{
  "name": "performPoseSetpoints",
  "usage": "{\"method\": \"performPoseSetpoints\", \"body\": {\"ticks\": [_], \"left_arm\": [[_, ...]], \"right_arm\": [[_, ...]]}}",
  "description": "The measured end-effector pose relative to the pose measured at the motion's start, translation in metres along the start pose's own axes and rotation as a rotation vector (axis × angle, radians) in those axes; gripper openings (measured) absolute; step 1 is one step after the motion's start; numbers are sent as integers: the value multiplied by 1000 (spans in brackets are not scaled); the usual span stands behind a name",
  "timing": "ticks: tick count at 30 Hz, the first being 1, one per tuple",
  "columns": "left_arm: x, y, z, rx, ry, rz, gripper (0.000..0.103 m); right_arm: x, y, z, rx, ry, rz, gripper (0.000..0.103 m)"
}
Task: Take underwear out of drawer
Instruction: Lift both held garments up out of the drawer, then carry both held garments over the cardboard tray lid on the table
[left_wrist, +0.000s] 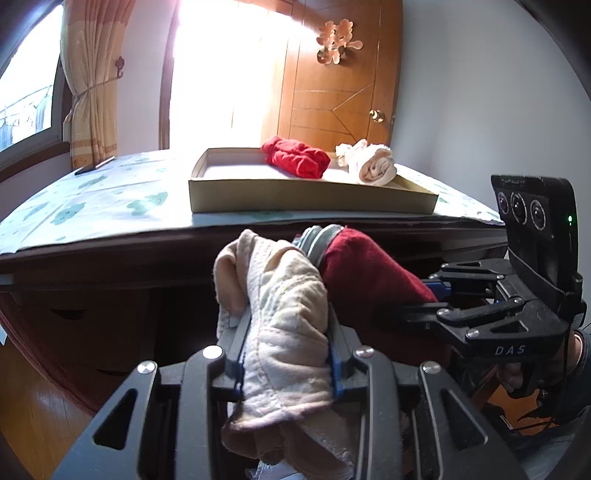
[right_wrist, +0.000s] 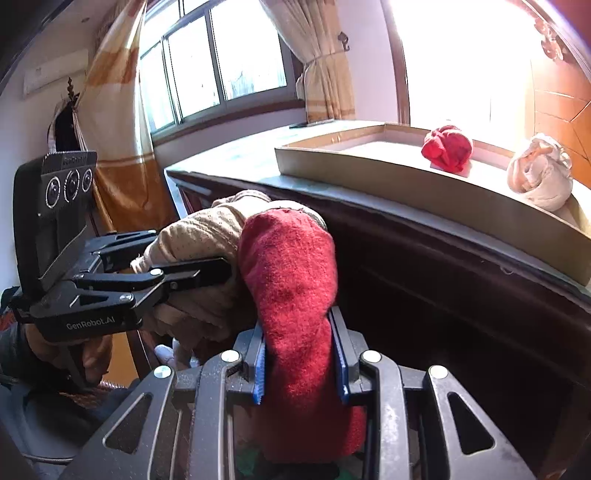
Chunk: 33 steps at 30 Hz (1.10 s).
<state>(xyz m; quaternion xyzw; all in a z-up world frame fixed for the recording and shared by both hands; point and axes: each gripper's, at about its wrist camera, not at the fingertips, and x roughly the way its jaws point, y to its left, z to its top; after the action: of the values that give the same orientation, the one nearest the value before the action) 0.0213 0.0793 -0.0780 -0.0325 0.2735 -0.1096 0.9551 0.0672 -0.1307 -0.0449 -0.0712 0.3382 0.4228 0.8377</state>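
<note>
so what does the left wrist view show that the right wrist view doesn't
Only the left wrist view shows the whole wooden door with its gold ornament and knob, and the right gripper from the side.

Only the right wrist view shows the sliding window, the wall air conditioner and the left gripper from the side.

Both show the cream underwear clamped in the left gripper, the dark red underwear clamped in the right gripper, and the cardboard tray holding a red bundle and a cream bundle.

Tray (left_wrist: 310, 201) on tabletop (left_wrist: 92, 210); two bundles (left_wrist: 295, 157) in tray, far right
</note>
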Motion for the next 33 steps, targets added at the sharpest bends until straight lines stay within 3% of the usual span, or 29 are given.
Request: {"method": "performPoseSetpoints", "body": {"ticks": [33], "left_arm": [[-24, -23, -2, 86, -161, -1, 31]], "right_arm": [[-26, 2, -1, -14, -251, 7, 31]]}}
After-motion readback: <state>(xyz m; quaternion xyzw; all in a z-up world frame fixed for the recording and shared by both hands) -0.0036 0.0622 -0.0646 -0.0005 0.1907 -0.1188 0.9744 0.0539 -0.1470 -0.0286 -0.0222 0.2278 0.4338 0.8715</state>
